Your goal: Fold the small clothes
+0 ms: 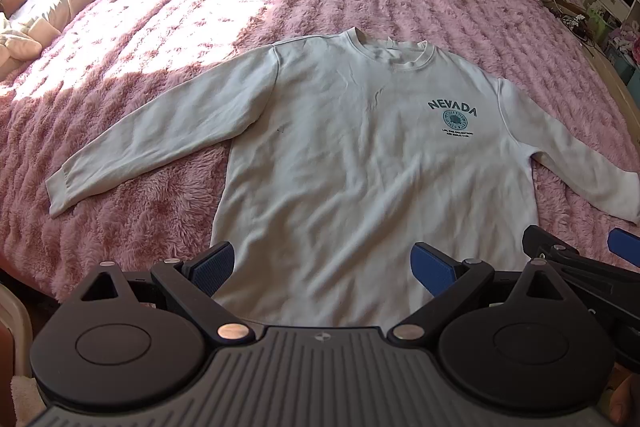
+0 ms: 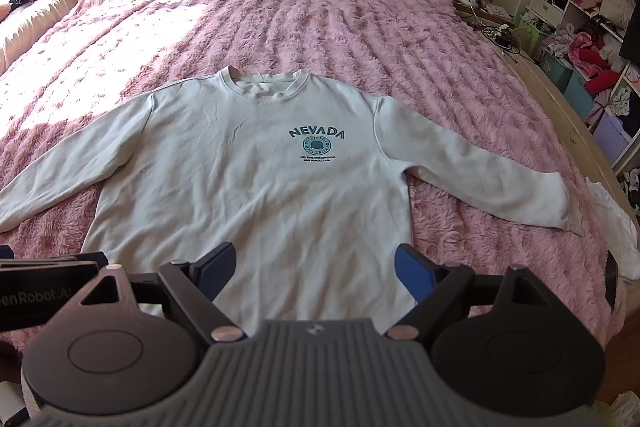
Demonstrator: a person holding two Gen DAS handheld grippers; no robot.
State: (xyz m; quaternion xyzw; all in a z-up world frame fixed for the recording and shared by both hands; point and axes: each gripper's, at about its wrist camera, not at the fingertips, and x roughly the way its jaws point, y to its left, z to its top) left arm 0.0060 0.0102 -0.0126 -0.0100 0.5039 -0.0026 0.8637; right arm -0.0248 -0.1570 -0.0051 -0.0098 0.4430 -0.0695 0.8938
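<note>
Fingers (image 1: 212,265) of both grippers spread wide above the flat sweatshirt (image 2: 256,179) on the bed (image 2: 360,39)

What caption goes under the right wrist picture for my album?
Open right hand-held gripper above a white NEVADA sweatshirt spread flat on a fuzzy pink bedspread.
</note>
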